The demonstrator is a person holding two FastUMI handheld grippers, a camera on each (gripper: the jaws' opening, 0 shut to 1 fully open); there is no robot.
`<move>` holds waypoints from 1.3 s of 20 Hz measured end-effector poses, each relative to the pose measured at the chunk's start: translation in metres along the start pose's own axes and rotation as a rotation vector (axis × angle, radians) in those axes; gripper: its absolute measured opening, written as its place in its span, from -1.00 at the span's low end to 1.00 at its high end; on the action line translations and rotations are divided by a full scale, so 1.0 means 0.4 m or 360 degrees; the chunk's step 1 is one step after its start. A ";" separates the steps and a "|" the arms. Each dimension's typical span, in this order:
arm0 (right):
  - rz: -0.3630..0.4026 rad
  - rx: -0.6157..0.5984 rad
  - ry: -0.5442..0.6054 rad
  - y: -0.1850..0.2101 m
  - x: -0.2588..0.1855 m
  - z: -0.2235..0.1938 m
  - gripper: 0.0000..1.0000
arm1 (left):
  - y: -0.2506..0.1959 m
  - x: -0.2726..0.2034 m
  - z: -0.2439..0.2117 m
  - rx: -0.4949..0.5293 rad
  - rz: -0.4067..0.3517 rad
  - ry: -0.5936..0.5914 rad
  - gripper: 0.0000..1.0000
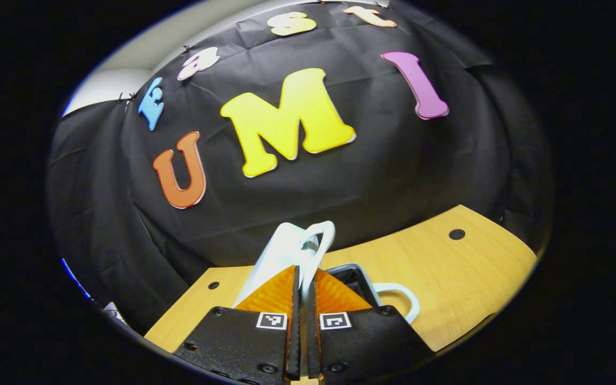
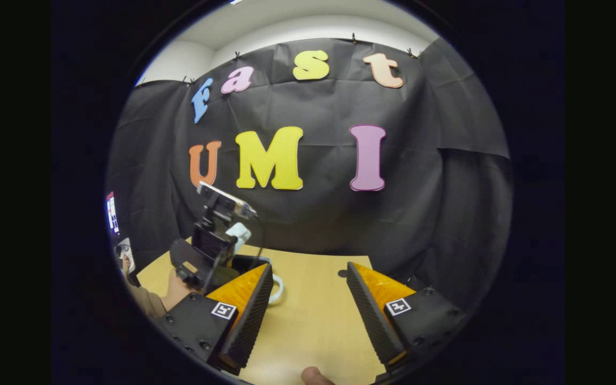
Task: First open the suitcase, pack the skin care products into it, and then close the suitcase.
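Observation:
A small white suitcase sits on the wooden table. Its lid (image 1: 285, 250) is tilted up, with a white handle loop at its top edge. My left gripper (image 1: 303, 270) is shut on the lid's edge. Below it lie the dark open base (image 1: 355, 275) and a second white handle (image 1: 401, 299). In the right gripper view, the left gripper (image 2: 201, 262) and the hand holding it are at the left, with the raised lid (image 2: 239, 232) above the base (image 2: 249, 263). My right gripper (image 2: 309, 267) hangs open over bare table, to the right of the suitcase, with nothing between its fingers.
The wooden table (image 1: 447, 267) has small dark holes (image 1: 456, 233) and ends at the black cloth wall behind. A lit screen (image 2: 111, 211) stands at the far left. A fingertip (image 2: 316, 376) shows at the bottom edge.

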State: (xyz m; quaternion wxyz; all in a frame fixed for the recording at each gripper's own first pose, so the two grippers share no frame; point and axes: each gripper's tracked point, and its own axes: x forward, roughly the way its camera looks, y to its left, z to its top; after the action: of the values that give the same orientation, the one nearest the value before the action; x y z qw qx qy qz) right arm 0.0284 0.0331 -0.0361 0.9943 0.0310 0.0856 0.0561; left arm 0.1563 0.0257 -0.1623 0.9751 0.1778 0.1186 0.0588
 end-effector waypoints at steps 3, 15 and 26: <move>0.0005 0.0017 0.0037 -0.020 -0.002 -0.033 0.65 | -0.125 0.014 -0.076 0.0127 -0.0117 0.0080 -0.84; -0.0037 -0.0005 0.0128 -0.049 0.005 -0.092 0.65 | -0.255 0.028 -0.196 0.0118 -0.0406 0.0272 -0.37; -0.0165 -0.0023 -0.0006 0.020 0.049 0.044 0.65 | 0.046 -0.135 0.116 -0.0249 -0.0228 -0.0048 0.85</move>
State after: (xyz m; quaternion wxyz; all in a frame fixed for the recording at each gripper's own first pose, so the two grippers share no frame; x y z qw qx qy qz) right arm 0.0498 0.0426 -0.0216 0.9962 0.0194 0.0848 0.0050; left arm 0.1146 0.0189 -0.1023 0.9894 0.0930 0.1112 -0.0046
